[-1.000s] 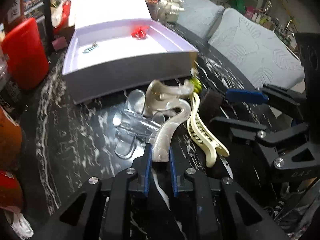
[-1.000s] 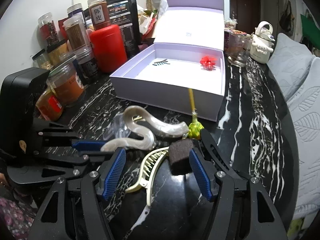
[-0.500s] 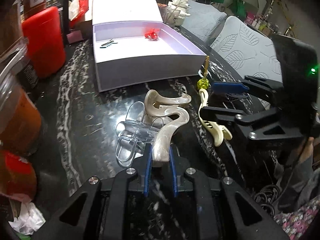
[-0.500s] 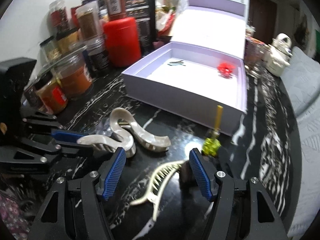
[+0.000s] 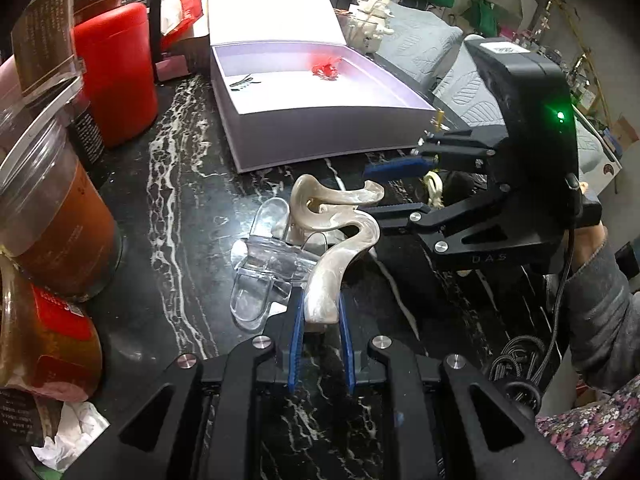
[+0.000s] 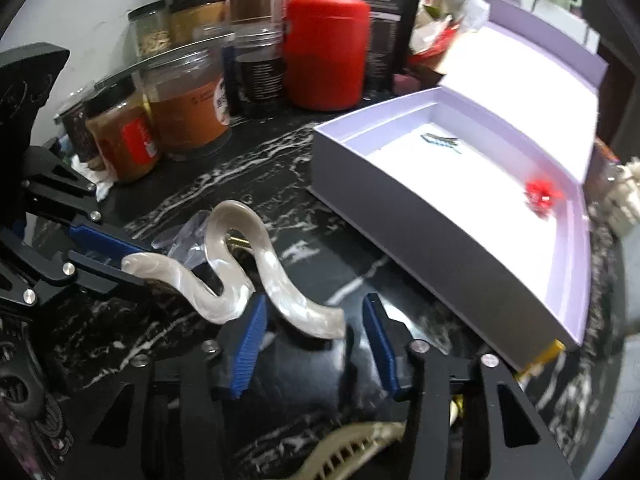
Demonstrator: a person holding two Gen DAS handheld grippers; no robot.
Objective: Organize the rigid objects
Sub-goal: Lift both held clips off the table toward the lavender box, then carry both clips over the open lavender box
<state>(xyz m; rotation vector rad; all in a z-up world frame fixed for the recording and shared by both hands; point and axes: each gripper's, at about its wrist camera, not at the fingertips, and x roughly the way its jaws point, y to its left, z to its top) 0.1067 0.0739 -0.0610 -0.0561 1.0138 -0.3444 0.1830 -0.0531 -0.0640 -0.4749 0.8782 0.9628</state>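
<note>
on a black marble table [image 5: 172, 184] veined in white, our left gripper [image 5: 319, 330] pinches one end of a pearly cream, s-curved plastic hair claw [image 5: 340, 236], its blue pads pressed against the claw's lower tip. in the right wrist view the same claw [image 6: 240, 272] snakes across the middle of the frame, and our right gripper [image 6: 316, 340] is closing with the claw's other end lying between its blue-padded fingers [image 6: 248, 340]; we see a gap on both sides of that end, so the pads do not yet press on it. the left gripper [image 6: 100, 256] shows at the left edge of that view, clamped on the claw's far tip. a clear transparent plastic hair claw [image 5: 264, 268] lies on the table just beside and partly beneath the pearly one. a cream toothed hair clip [image 6: 352, 444] lies low in the right wrist view, under the right gripper's body. behind the claws stands an open lilac cardboard box [image 5: 320, 148] with its lid raised; on its white floor lie a small red hair clip [image 5: 326, 70] and a small dark toothed clip [image 5: 242, 82], well apart from each other. a red cylindrical canister [image 5: 116, 76] and several clear jars with brown contents [image 6: 184, 100] crowd the table's far side. the right gripper [image 5: 404, 192] reaches in from the right in the left wrist view, held by a hand in a grey sleeve [image 5: 600, 312].
</note>
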